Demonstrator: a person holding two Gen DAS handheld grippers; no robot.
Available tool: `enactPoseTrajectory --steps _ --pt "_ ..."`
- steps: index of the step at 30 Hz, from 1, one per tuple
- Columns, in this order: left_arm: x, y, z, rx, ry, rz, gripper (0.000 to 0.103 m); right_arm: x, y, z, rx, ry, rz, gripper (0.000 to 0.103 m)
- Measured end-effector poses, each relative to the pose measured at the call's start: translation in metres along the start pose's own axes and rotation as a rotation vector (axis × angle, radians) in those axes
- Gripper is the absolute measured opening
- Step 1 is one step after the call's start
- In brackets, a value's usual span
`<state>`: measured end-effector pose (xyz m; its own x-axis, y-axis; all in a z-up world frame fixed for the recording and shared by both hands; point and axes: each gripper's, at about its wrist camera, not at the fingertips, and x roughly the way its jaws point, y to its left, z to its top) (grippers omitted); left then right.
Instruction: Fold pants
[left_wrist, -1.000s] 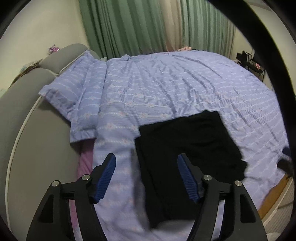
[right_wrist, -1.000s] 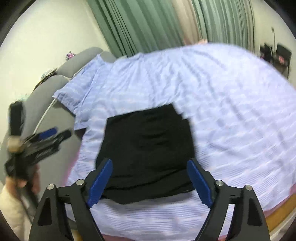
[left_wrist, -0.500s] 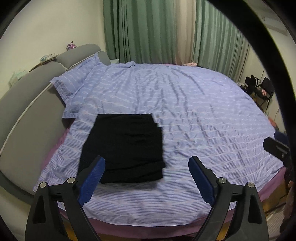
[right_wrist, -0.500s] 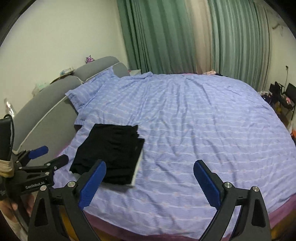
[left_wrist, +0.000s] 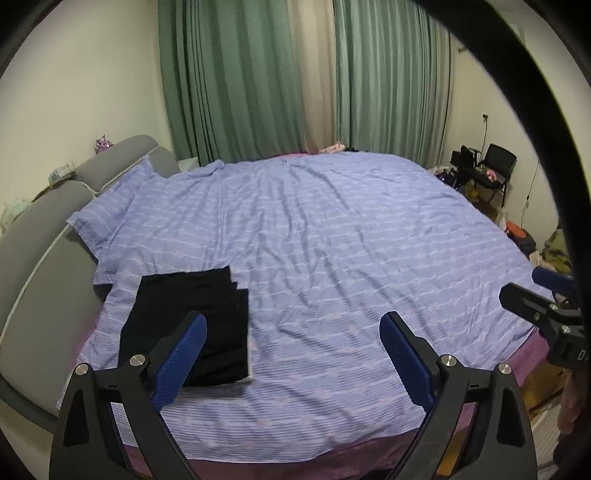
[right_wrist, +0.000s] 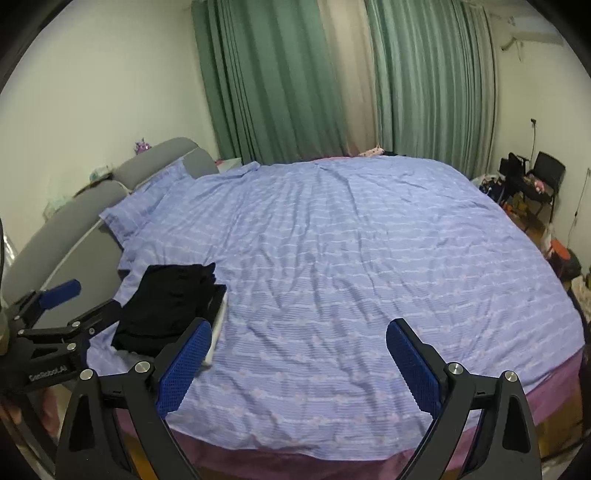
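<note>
Striped blue bedspread (left_wrist: 332, 236), green curtains (left_wrist: 221, 81), grey headboard (left_wrist: 40, 236)

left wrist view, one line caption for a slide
Open left tool above folded black pants on a blue striped bedspread.

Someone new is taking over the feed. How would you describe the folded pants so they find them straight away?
Start at the big bed with the lilac striped cover and go to its corner next to the grey padded headboard. The pants lie flat there as a neat black rectangle, just below the matching pillow. They are the only dark thing on the pale cover.
</note>
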<state>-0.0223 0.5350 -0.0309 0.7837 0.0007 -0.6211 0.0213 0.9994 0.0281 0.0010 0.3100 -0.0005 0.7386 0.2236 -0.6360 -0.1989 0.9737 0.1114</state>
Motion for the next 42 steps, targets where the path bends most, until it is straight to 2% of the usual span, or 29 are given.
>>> enactPoseTrajectory --steps 8,15,24,36,42 --pt "-0.017 -0.079 -0.001 -0.05 -0.024 0.057 0.1 -0.027 -0.079 0.0 -0.043 0.0 0.035 0.096" --pt "-0.03 -0.13 -0.003 -0.047 -0.035 0.065 0.103 -0.051 -0.125 -0.003 -0.06 -0.017 0.041 0.096" --pt "-0.038 -0.145 0.007 -0.022 -0.053 0.073 0.103 -0.067 -0.146 -0.001 -0.03 -0.034 0.02 0.096" --pt "-0.037 -0.153 0.005 -0.034 -0.057 -0.002 0.103 -0.076 -0.16 -0.001 -0.006 -0.051 0.002 0.096" --pt "-0.037 -0.161 0.005 -0.025 -0.057 -0.012 0.103 -0.081 -0.166 -0.002 -0.003 -0.055 -0.005 0.096"
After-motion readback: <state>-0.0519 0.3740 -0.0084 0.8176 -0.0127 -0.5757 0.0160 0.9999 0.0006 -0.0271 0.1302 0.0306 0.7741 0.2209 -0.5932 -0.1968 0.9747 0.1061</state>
